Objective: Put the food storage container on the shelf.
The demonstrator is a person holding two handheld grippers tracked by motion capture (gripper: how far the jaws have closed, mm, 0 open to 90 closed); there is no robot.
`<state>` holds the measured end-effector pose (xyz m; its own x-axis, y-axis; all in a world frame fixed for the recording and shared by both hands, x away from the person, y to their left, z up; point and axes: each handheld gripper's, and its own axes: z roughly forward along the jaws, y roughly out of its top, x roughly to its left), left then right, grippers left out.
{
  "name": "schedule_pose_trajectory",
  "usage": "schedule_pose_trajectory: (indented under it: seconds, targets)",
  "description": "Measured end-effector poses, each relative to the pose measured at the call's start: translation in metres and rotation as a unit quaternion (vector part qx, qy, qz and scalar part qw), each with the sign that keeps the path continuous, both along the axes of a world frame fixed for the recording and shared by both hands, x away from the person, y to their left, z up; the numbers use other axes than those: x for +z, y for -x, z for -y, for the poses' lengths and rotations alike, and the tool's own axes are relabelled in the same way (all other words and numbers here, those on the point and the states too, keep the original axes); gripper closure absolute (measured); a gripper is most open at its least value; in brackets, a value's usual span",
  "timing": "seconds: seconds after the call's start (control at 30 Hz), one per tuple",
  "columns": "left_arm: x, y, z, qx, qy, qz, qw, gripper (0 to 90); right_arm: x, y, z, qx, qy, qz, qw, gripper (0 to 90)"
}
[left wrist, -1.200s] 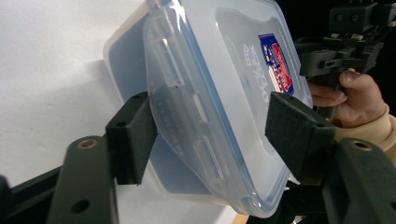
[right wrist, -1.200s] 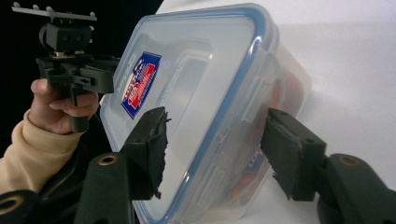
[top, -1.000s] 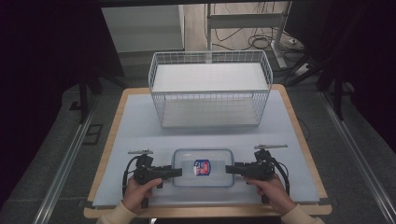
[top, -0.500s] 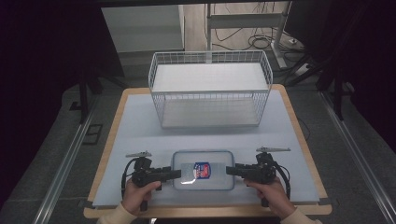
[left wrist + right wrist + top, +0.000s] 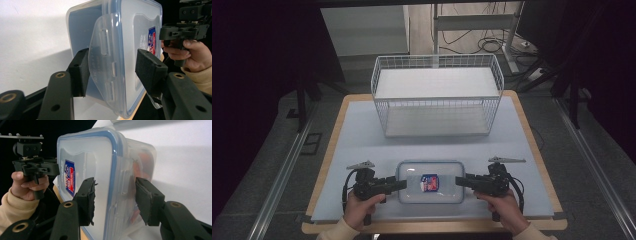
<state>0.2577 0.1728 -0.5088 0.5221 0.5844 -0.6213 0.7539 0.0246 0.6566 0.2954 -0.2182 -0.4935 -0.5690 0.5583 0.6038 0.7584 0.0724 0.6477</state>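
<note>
Container lying between both grippers, long axis running tool to tool.

High view: we are seeing the left gripper (image 5: 398,184) and right gripper (image 5: 460,181) flanking the lidded container (image 5: 430,181) equally. Gripper views: we are finding both jaw pairs spread, straddling the left end latch (image 5: 105,67) and right end latch (image 5: 125,185), neither closed.

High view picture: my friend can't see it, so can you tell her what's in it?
A person's two hands hold black grippers, the left gripper and right gripper, at the short ends of a clear lidded container on a table. Behind it stands a white wire basket.
</note>
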Motion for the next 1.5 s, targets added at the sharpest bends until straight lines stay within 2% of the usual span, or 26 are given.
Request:
schedule_pose_trajectory:
  seconds: [0.4,0.57,0.9,1.13,1.5]
  targets:
    - [0.004,-0.004,-0.001,0.006,-0.002,0.007,1.0,47.0,0.004,-0.004,-0.003,-0.002,0.001,0.014,0.9999,52.5]
    - [0.011,-0.005,0.0,0.009,0.003,0.014,0.9999,47.3,0.01,-0.003,-0.002,-0.004,-0.001,0.025,0.9997,52.6]
    - [0.027,-0.015,0.006,0.007,-0.001,0.029,0.9996,47.2,0.023,-0.009,0.004,-0.011,-0.006,0.039,0.9991,52.5]
    - [0.043,-0.022,0.006,0.005,-0.001,0.047,0.9989,47.2,0.04,-0.014,0.006,-0.01,-0.005,0.061,0.9981,52.5]
    - [0.077,-0.038,0.006,0.007,-0.001,0.077,0.997,47.2,0.074,-0.028,0.005,-0.011,-0.008,0.087,0.9961,52.6]
